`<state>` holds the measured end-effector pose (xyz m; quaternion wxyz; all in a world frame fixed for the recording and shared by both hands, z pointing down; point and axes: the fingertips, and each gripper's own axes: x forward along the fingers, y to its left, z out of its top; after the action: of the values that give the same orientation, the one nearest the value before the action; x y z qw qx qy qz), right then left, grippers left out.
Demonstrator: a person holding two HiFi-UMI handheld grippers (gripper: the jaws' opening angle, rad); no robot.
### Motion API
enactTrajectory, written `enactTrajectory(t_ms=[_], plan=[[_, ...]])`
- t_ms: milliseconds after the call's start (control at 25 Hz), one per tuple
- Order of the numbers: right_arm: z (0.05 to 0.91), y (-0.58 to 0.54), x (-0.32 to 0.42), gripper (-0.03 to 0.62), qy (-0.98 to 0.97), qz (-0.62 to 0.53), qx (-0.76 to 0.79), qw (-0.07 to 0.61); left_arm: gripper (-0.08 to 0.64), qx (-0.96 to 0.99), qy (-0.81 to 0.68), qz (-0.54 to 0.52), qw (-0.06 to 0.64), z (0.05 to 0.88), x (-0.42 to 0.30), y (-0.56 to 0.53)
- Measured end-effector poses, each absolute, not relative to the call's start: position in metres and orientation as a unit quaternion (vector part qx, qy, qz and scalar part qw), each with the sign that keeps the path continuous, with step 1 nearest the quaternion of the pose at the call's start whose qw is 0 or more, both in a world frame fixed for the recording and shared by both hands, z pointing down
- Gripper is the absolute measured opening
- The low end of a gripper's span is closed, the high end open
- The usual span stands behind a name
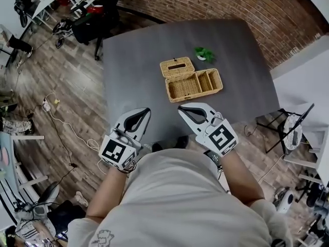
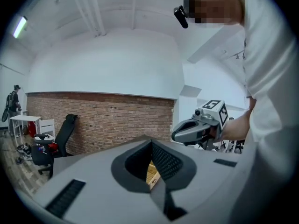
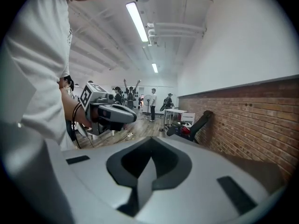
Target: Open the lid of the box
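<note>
Hovering at dark grey desk (image 1: pixel 133 60) edge: left hand-held gripper (image 1: pixel 146 112), right hand-held gripper (image 1: pixel 182 109) both closed, empty; rectangular woven wicker box (image 1: pixel 194 85) lid (image 1: pixel 177 67) open.

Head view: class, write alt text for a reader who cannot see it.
A wicker box sits open on a dark table, its lid folded back, a small green plant near it. Nearer the camera, the left gripper and right gripper are shut, empty, apart from it.

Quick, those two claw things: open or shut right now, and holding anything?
Left gripper: closed, holding nothing.
Right gripper: closed, holding nothing.
</note>
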<state>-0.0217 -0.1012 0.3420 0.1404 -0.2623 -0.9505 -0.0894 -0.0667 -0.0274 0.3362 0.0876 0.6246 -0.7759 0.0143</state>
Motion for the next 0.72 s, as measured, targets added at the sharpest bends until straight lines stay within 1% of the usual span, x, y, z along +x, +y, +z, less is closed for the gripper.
enactTrajectory(t_ms=[200, 400, 560, 720], plan=[[0.343, -0.063, -0.016, 0.006, -0.951, -0.091, -0.258, 0.144, 0.011, 0.629, -0.773, 0.013, 0.083, 0.334, -0.062, 0.018], [0.346, -0.037, -0.005, 0.006, -0.956, -0.068, -0.248, 0.143, 0.011, 0.637, -0.765, 0.011, 0.094, 0.346, -0.053, 0.049], [0.348, -0.025, 0.009, 0.006, -0.957, -0.067, -0.24, 0.145, 0.011, 0.644, -0.759, 0.008, 0.098, 0.35, -0.044, 0.062], [0.347, -0.02, 0.024, 0.006, -0.957, -0.077, -0.24, 0.142, 0.011, 0.644, -0.76, 0.003, 0.085, 0.345, -0.034, 0.065]])
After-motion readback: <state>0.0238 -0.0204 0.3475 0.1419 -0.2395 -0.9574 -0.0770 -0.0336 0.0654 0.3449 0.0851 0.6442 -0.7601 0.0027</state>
